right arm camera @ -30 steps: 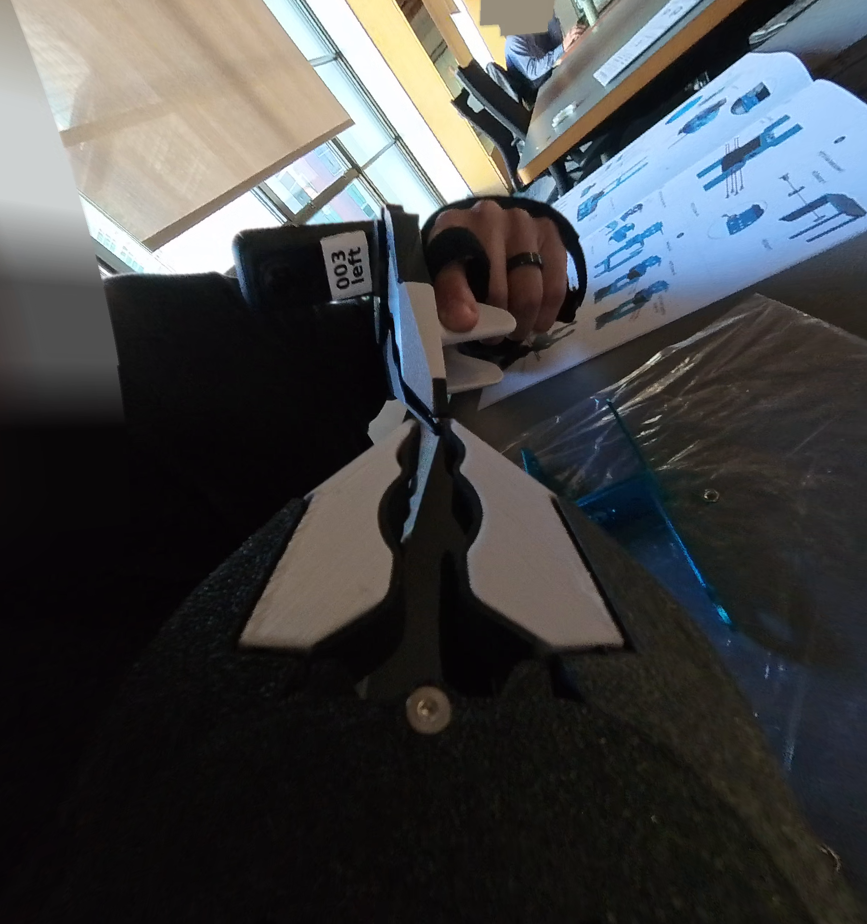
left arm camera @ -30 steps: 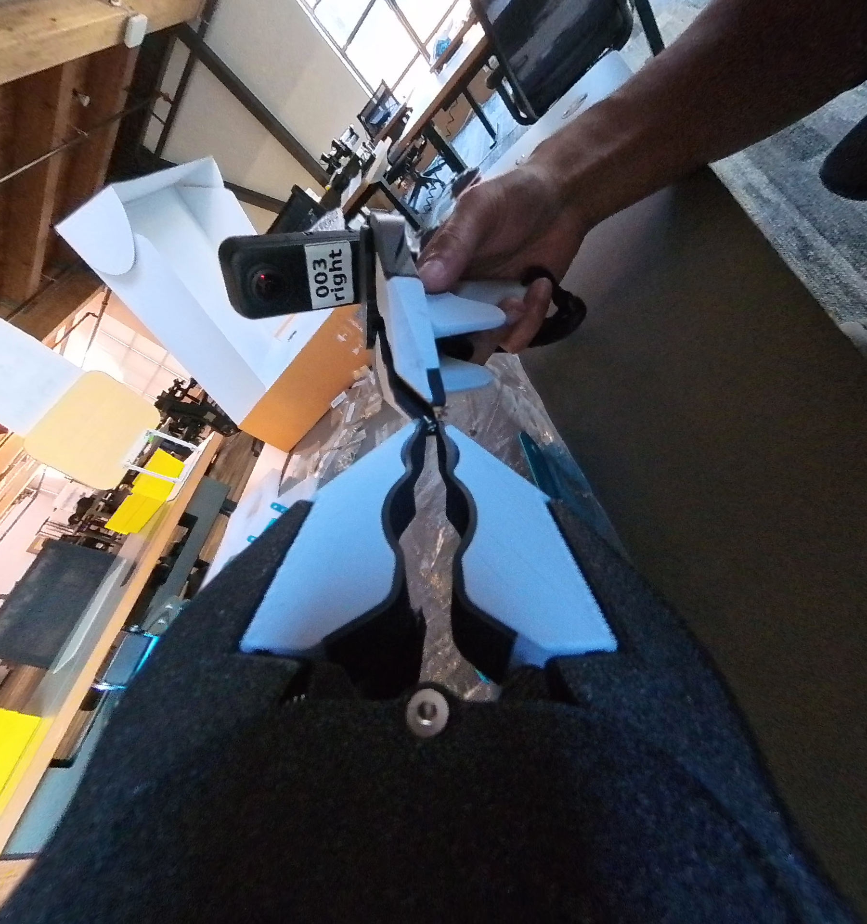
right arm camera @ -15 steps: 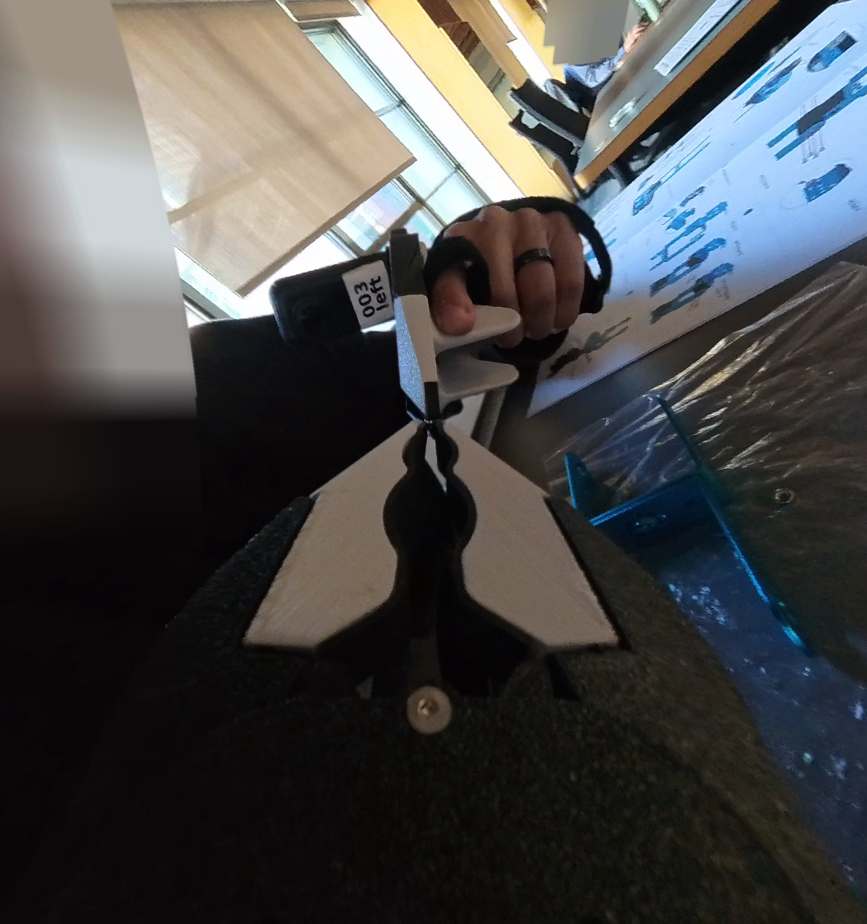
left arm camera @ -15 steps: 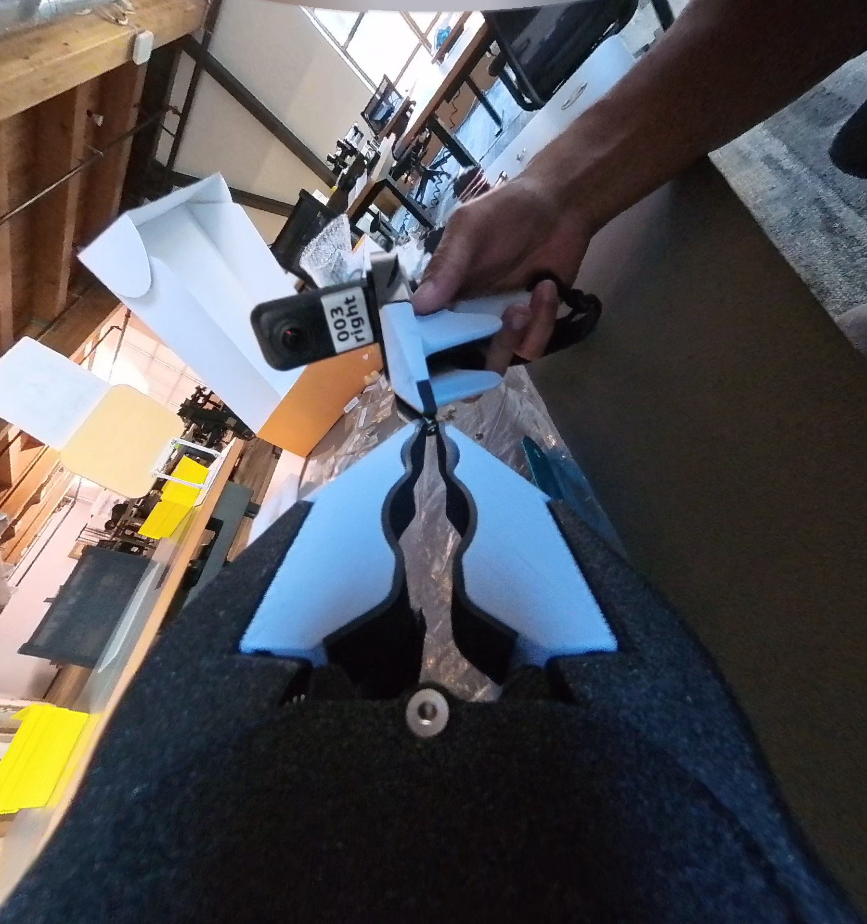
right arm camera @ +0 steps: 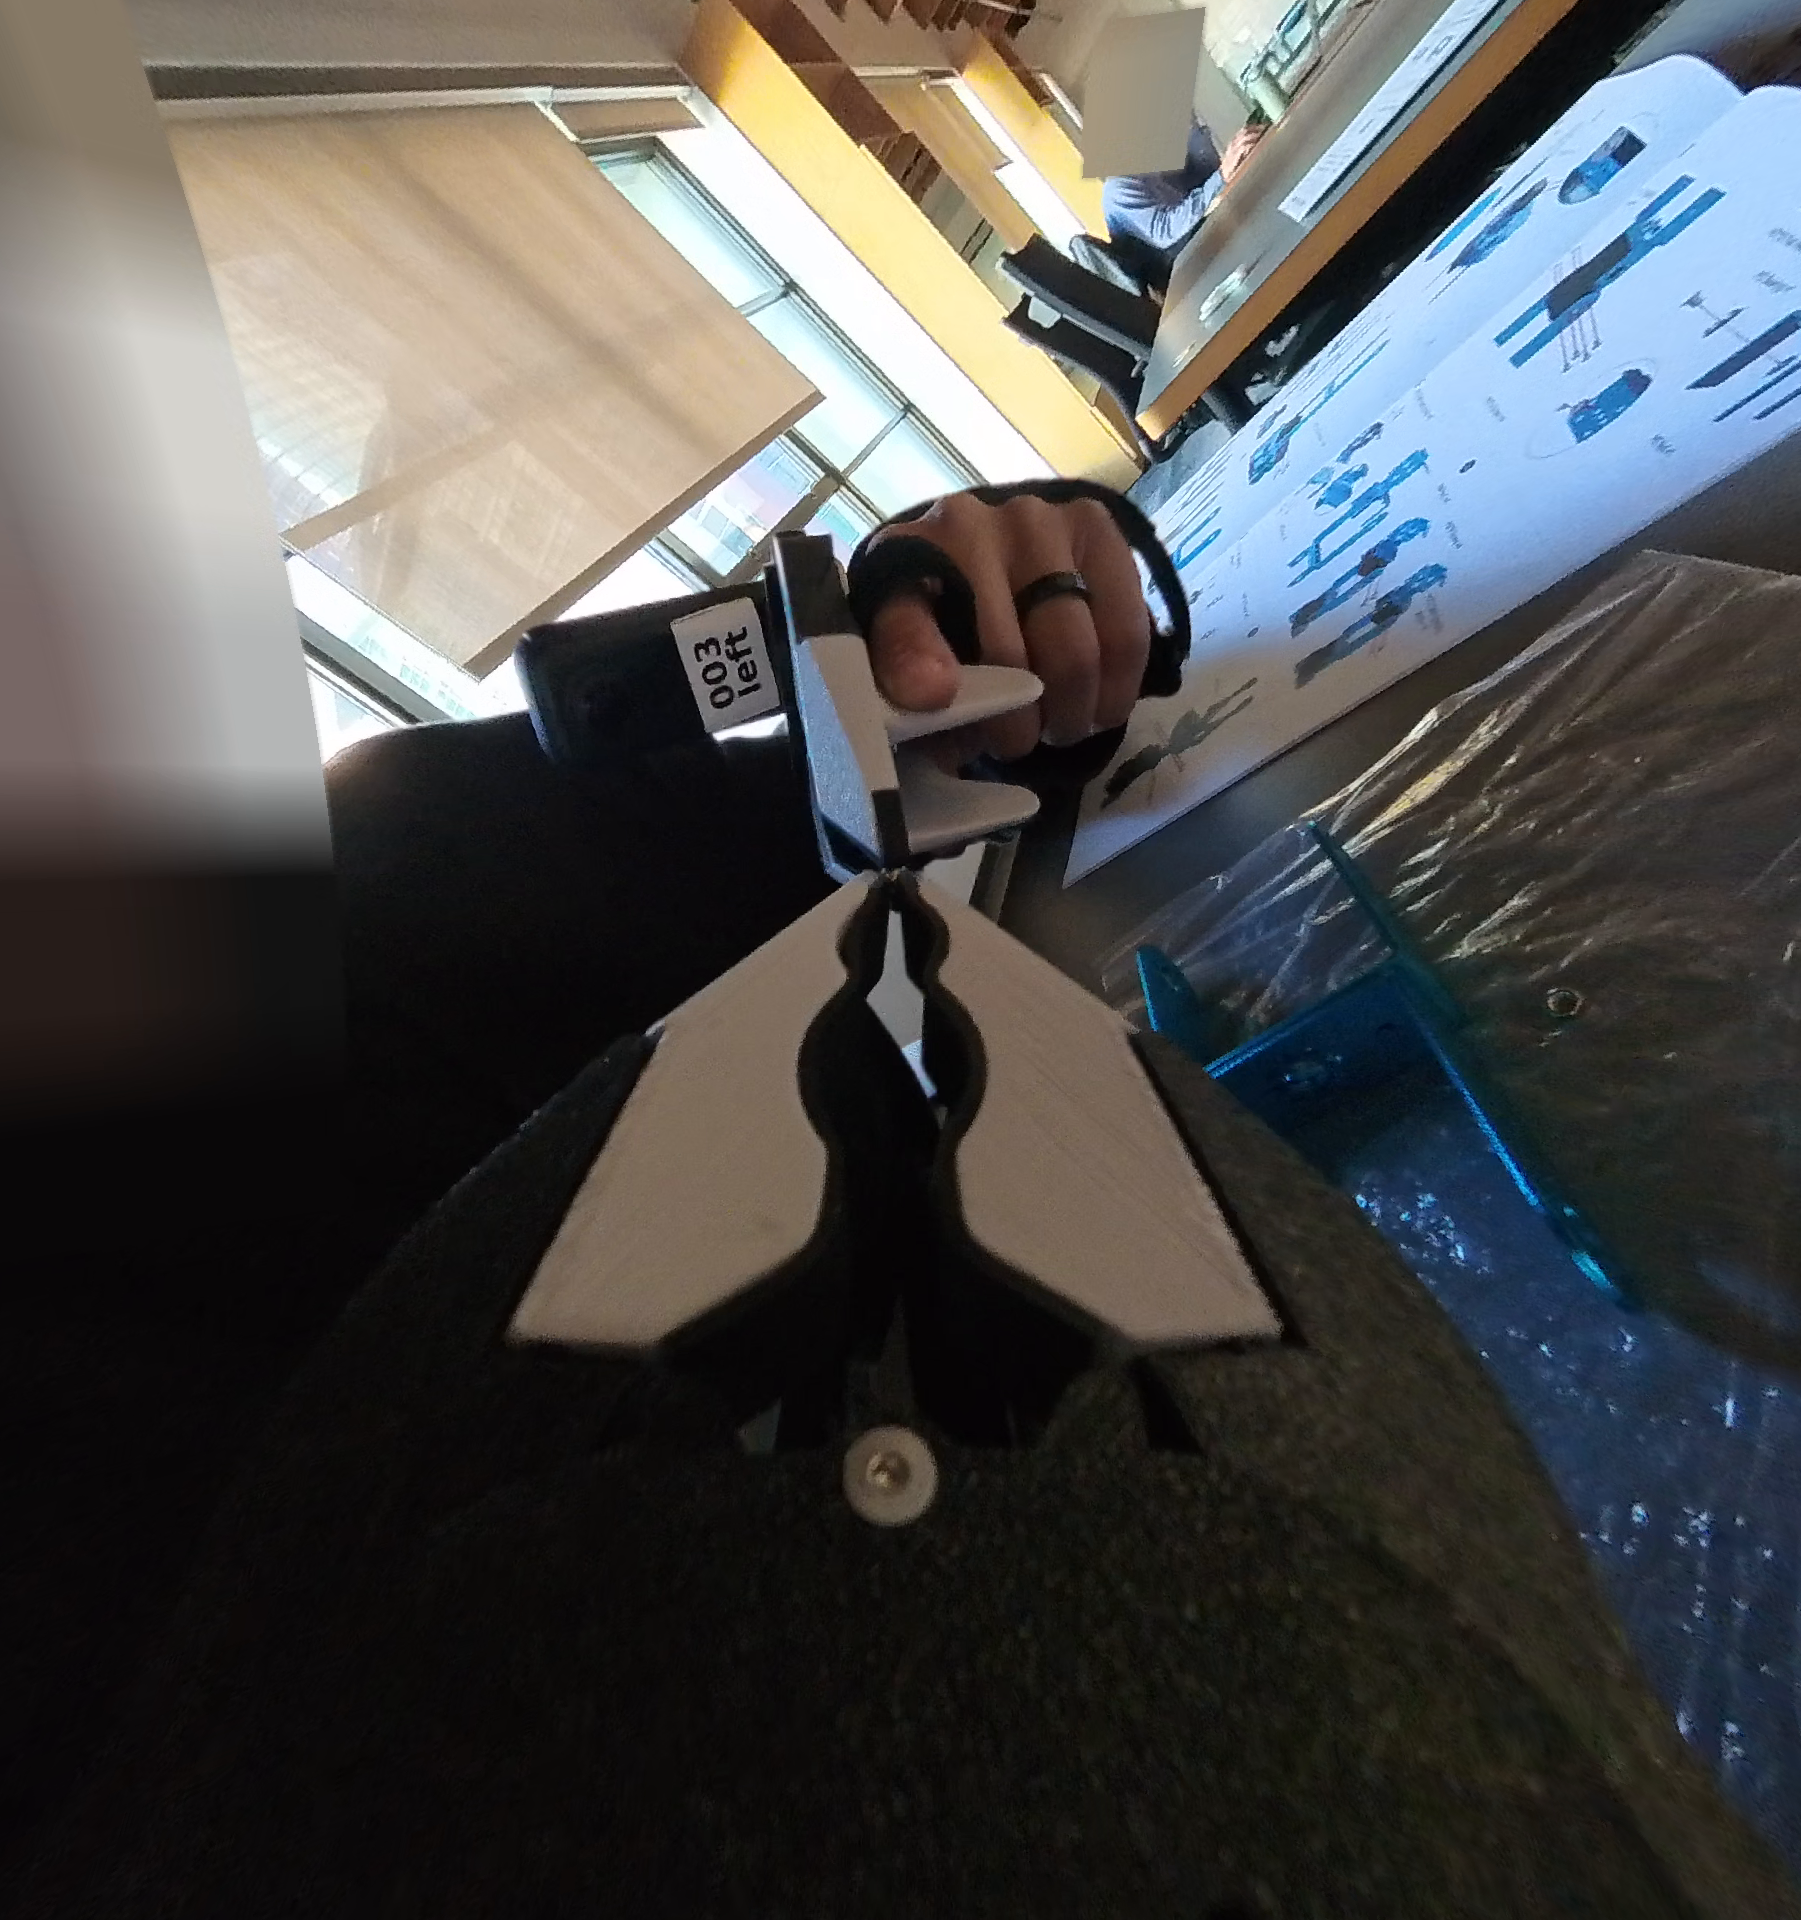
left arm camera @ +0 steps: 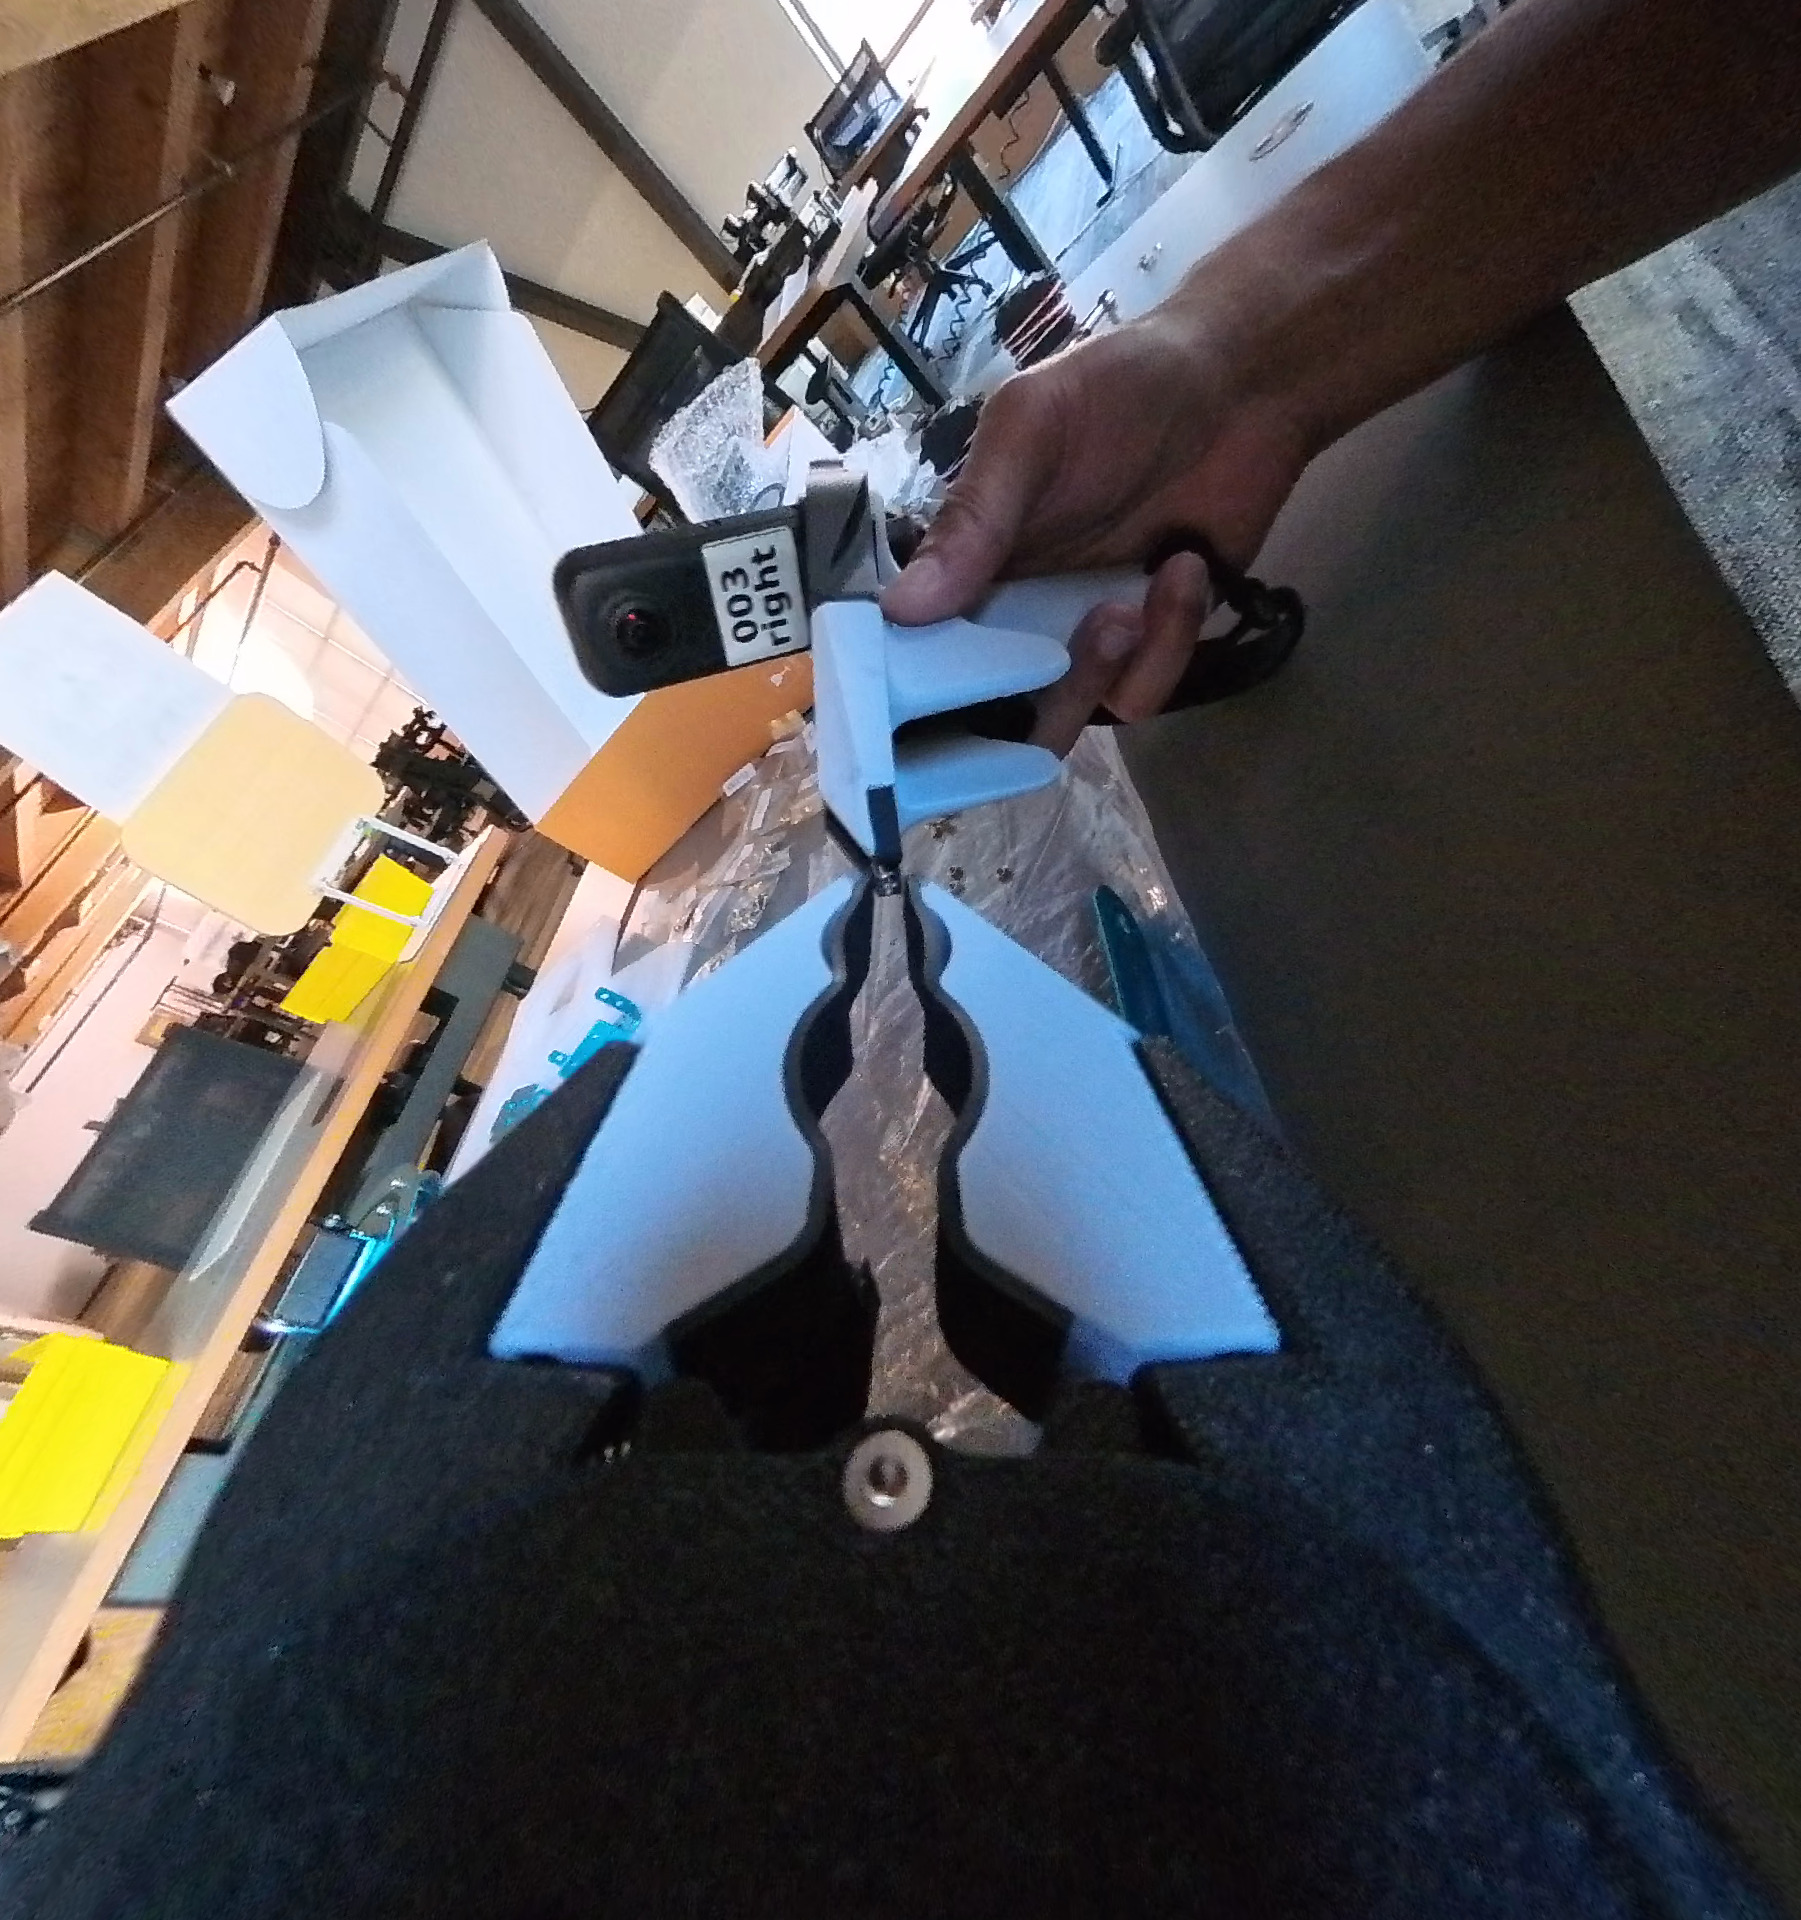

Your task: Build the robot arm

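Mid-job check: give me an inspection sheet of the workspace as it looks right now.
Surface: dark brown table, partly covered by a crinkled clear plastic sheet.
Job's things: blue metal bracket under the plastic; a small screw nearby.
Clutter: illustrated instruction sheet; open white box; small hardware packets.
Grippers: left claw and right claw meet tip to tip above the plastic, both closed; a tiny dark part sits between the tips, and I can't tell which claw holds it.
Cables: nothing seen near the claws.
Surroundings: window blind, a seated person at a far desk, yellow sheets.
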A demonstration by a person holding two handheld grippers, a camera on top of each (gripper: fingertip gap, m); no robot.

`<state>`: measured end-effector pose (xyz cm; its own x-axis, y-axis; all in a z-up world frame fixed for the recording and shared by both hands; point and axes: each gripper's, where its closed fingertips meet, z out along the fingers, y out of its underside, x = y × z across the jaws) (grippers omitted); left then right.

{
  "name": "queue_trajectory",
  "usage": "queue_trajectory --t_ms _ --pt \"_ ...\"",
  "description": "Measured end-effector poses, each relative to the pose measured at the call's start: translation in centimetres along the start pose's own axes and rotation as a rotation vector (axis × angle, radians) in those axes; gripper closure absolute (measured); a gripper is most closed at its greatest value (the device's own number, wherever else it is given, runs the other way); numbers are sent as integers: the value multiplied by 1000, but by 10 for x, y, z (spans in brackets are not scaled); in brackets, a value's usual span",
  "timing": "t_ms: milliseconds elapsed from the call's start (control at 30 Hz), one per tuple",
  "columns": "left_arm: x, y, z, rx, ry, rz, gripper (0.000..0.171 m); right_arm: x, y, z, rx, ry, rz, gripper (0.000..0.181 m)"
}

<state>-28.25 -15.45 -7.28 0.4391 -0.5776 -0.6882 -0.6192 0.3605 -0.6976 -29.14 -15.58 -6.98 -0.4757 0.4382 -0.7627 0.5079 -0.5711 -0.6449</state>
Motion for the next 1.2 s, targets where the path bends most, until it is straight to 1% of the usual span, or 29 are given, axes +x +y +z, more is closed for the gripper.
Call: queue_trajectory --t_ms 100,200,367,600,700,733,767,833,900,933,967,1000,1033,1100,1167,1200 --pt "0 0 1 -8 -11 12 163 2 1 0 -2 6 10 180" --pt "2 3 3 -32 -5 34 167 3 3 2 -10 17 2 180" --pt "-2 3 2 -39 -34 39 167 1 0 0 7 21 -7 180" --pt "-2 7 2 -71 -31 62 168 5 0 0 7 53 -20 180" --pt "-2 13 2 -96 -26 42 168 12 -1 0 14 105 -50 180" --pt "-1 17 2 -105 -20 33 168 18 -3 -2 14 156 -72 168" --pt "-1 21 0 -114 -18 17 168 22 -5 -7 17 198 -94 162" --pt "5 35 -3 -146 35 -47 168 24 -8 -17 11 257 -147 169" --pt "15 58 -6 -202 108 -143 169 36 -3 -24 -43 371 -225 172" --pt "24 68 -7 -230 170 -190 169 40 3 -25 -91 406 -247 171" --pt "27 76 -7 -248 188 -215 169 45 11 -24 -145 437 -260 167" --pt "30 80 -6 -250 203 -214 169 53 17 -25 -193 483 -280 163" --pt "36 81 -6 -255 246 -210 169 60 22 -25 -237 528 -310 163" --pt "41 83 -4 -260 287 -178 169 70 27 -28 -331 617 -405 181" --pt "41 84 0 -260 300 -155 169 81 20 -35 -383 722 -532 181" --pt "39 83 2 -252 294 -148 169 83 23 -33 -437 714 -545 181"
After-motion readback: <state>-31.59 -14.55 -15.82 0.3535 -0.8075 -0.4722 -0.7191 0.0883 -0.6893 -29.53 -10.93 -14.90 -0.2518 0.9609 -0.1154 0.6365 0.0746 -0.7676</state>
